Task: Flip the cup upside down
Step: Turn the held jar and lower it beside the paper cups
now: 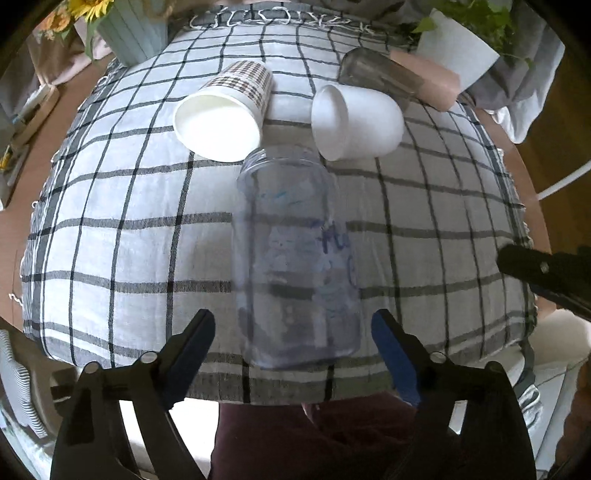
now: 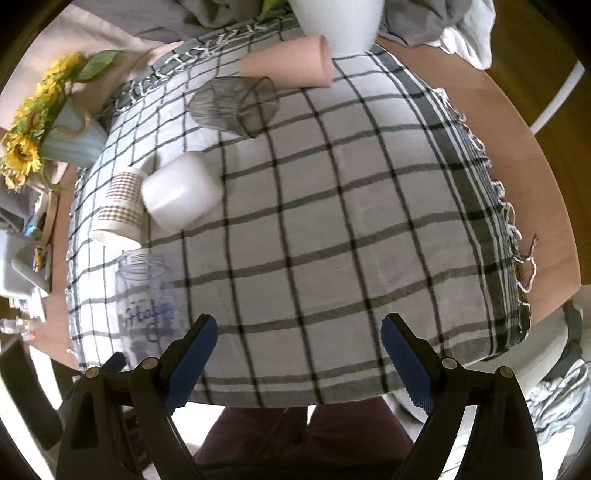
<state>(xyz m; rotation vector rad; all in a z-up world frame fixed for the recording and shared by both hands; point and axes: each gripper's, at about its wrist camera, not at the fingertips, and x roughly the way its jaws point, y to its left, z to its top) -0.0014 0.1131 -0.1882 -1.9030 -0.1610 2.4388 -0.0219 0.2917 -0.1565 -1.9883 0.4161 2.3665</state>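
Observation:
A clear plastic cup (image 1: 295, 254) with blue writing lies on its side on the checked cloth (image 1: 110, 221), mouth pointing away, base toward my left gripper (image 1: 293, 328). The left gripper is open, its blue-padded fingers on either side of the cup's base, not touching. The cup also shows in the right wrist view (image 2: 149, 306) at lower left. My right gripper (image 2: 299, 332) is open and empty above the cloth's near edge (image 2: 332, 258), well right of the cup. Its black finger shows in the left wrist view (image 1: 546, 269) at the far right.
A checked paper cup (image 1: 225, 114), a white cup (image 1: 354, 122), a grey glass (image 1: 376, 74) and a pink cup (image 1: 428, 81) lie on their sides farther back. A sunflower vase (image 1: 125, 29) stands back left, a white pot (image 1: 458, 48) back right. The table edge is near me.

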